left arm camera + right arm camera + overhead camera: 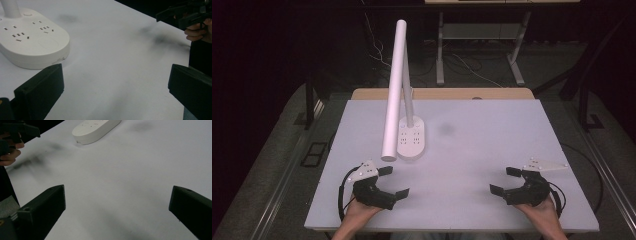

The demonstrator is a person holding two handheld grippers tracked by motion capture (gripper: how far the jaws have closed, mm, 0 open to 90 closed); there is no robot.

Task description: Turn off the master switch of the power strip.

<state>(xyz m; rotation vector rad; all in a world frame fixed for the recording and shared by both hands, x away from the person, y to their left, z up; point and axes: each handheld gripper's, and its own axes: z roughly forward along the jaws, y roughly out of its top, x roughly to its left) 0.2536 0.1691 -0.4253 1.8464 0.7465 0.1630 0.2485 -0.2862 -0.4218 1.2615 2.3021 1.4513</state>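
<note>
Two claws waited low at the near edge of the pale grey counter point(472, 150), both spread wide with nothing between the jaws. The left claw point(393, 181) sat nearest the white plastic desk lamp with a long tube head point(394, 90), whose oval base with built-in sockets point(32, 42) stood just ahead of it, left of the counter's middle. The right claw point(506, 181) was well apart from the lamp. To handle the lamp well, the left claw would likely need to approach the slim stem squarely, close gently, and keep the base flat against tipping.
</note>
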